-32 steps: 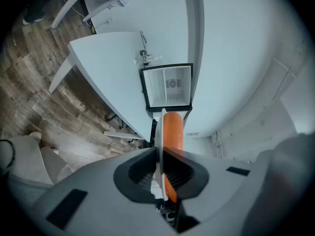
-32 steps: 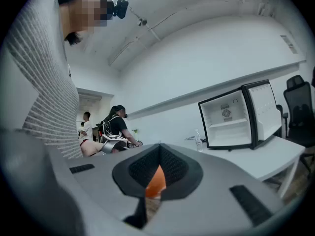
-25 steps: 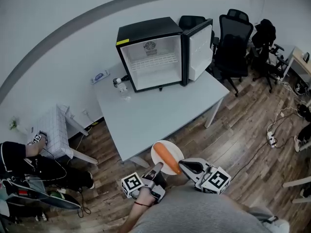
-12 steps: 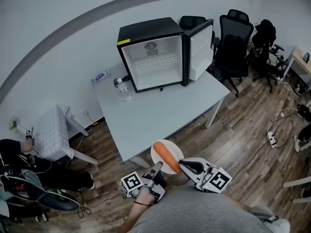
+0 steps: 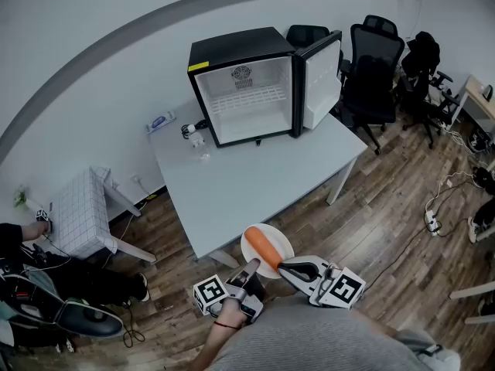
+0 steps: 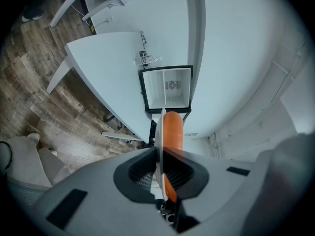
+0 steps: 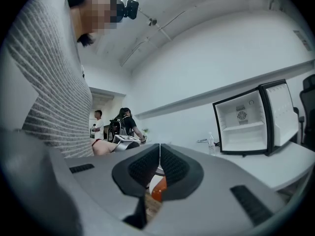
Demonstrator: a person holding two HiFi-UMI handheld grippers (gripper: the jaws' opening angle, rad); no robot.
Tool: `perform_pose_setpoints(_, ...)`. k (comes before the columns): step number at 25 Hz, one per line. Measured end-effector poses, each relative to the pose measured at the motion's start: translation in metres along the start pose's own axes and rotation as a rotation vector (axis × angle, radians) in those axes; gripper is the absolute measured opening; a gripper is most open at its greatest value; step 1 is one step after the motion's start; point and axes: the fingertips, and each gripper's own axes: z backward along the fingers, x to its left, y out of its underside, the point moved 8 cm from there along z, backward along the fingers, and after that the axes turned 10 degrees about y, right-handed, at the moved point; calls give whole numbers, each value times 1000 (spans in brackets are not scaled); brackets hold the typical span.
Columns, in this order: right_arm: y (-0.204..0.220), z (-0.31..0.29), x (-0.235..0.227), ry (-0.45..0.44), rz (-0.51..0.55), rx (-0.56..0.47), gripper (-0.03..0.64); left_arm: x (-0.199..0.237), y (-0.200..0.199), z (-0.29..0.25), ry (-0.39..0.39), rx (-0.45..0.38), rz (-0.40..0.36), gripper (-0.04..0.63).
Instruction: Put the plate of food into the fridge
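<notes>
– Plate (image 5: pixel 281 241): where is it?
– Low in the middle of the head view, just off the near edge of the worktop (image 5: pixel 255 172), above the wood floor (image 5: pixel 371 207). A long orange food (image 5: pixel 264 251) lies across it.
– What holds it?
– The left tool (image 5: pixel 250 269) is clamped on its near rim. In the left gripper view the rim runs edge-on between the jaws.
– And the right tool (image 5: pixel 284 268)?
– Its jaws are together with nothing between them. Its tip sits just beside the plate's lower right rim; I cannot tell if it touches.
– The fridge (image 5: pixel 232 52)?
– Upper middle of the frame, at the far end of the worktop, well apart from the plate. Its door (image 5: pixel 321 72) stands open to the right, and a wire shelf (image 5: pixel 247 97) shows inside.
</notes>
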Motion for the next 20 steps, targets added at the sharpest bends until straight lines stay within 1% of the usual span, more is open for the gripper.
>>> perform_pose_setpoints(6, 3, -8, -5, 24, -37, -1, 14, 3, -7, 2, -4, 3, 2, 35)
perform_pose_setpoints(11, 5, -11, -9, 41, -47, 13, 14, 5, -11, 1, 2, 11, 2, 35)
perform_pose_setpoints(15, 4, -12, -16, 61, -65, 7, 14, 1, -10, -9, 37, 6, 59, 35)
perform_pose_setpoints(18, 4, -13, -26, 76, -75, 2, 14, 6, -17, -14, 20, 8, 51, 35)
perform_pose_setpoints(20, 4, -16, -34, 80, -78, -2, 14, 5, -20, -20, 25, 3, 58, 35)
